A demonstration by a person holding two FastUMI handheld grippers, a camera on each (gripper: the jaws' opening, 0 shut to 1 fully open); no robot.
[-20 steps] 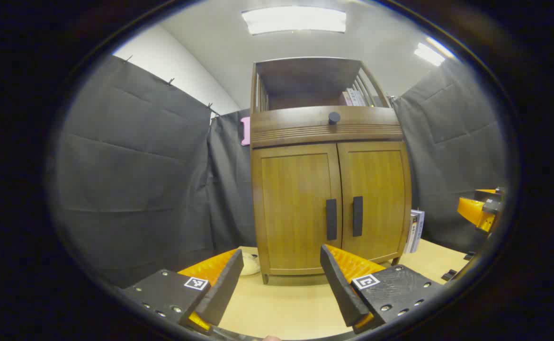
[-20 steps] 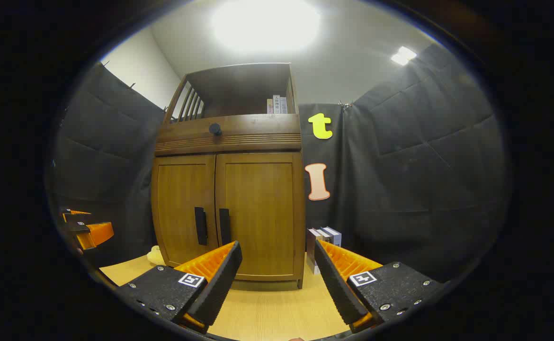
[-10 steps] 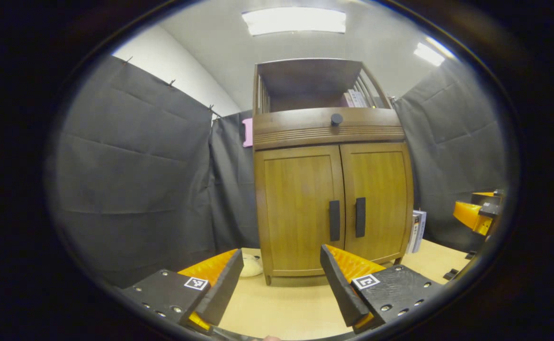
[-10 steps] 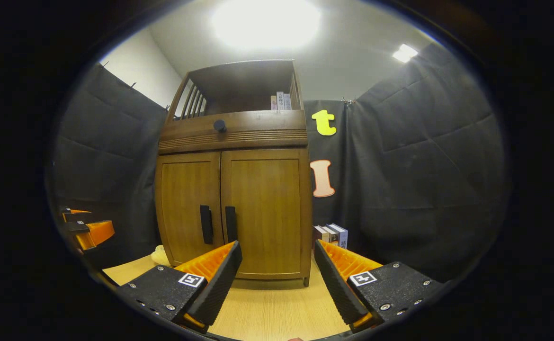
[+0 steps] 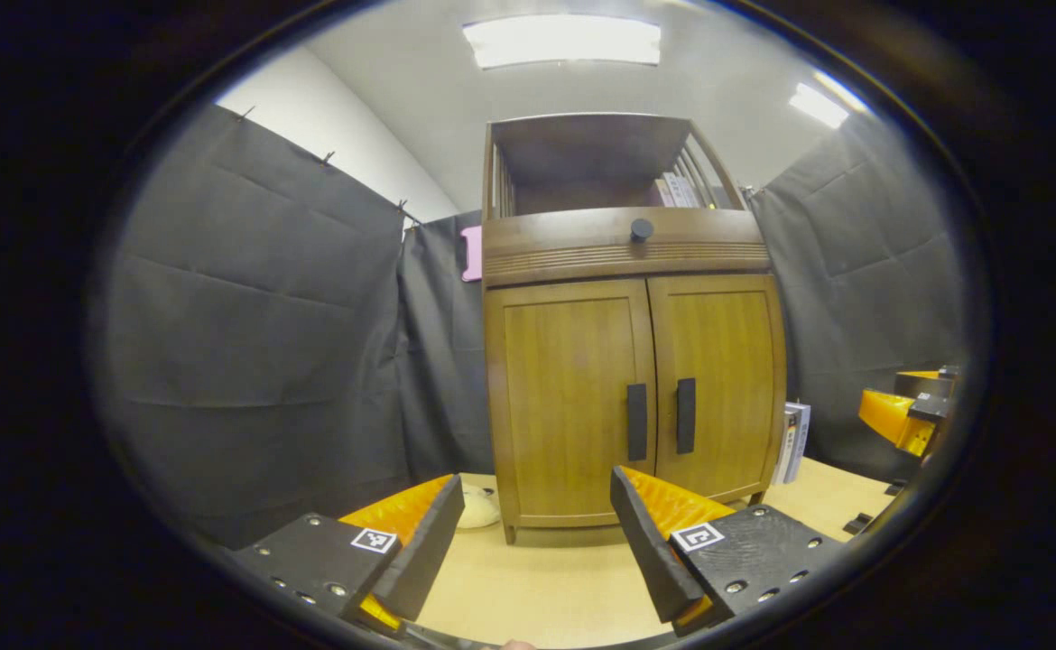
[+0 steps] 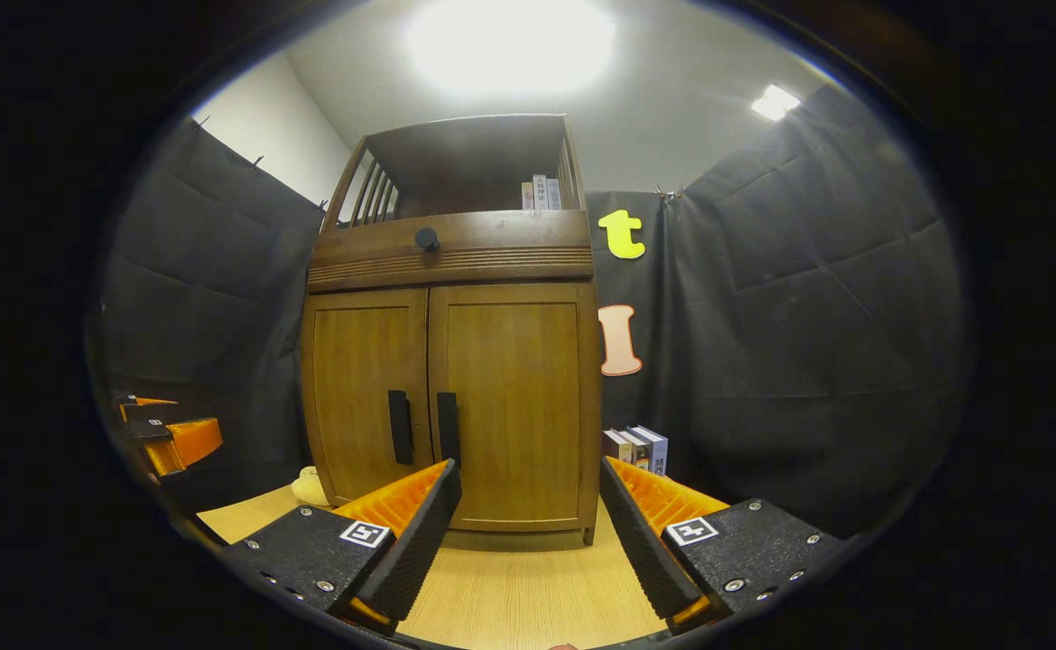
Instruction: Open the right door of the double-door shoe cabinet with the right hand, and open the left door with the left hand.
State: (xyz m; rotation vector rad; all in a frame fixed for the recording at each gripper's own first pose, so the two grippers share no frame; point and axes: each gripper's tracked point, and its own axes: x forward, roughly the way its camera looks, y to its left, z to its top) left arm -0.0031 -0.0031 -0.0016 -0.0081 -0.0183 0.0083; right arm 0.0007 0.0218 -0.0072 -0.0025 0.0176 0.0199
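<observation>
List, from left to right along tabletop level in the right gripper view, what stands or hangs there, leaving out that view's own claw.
Left claw → pale rounded object on the table → shoe cabinet, both doors closed → upright books beside the cabinet's right side.

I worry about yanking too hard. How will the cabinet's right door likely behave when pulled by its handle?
The right door looks like a rigid wood panel, so it should swing rather than flex. Its slim upright handle looks smooth and could slip between the fingers. The cabinet is tall on short feet, so a hard tug might rock it.
</observation>
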